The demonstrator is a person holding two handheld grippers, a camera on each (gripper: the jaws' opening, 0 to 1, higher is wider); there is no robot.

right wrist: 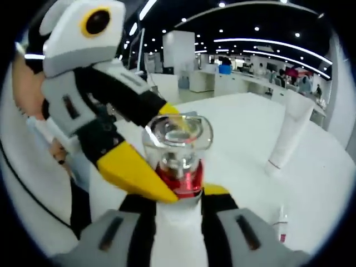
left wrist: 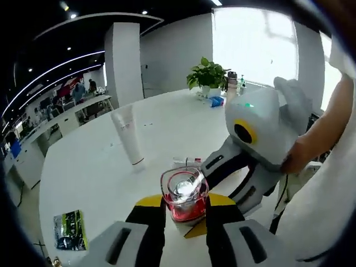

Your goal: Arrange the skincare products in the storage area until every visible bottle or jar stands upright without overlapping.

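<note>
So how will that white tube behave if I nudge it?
The white tube stands tall on its narrow cap, so it probably tips easily. It looks like soft plastic, likely light, and may give under the jaws. Being rounded, it could roll once down.

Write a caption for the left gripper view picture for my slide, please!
Two grippers hold a red-and-clear bottle together above a round white table where a white tube stands upright.
</note>
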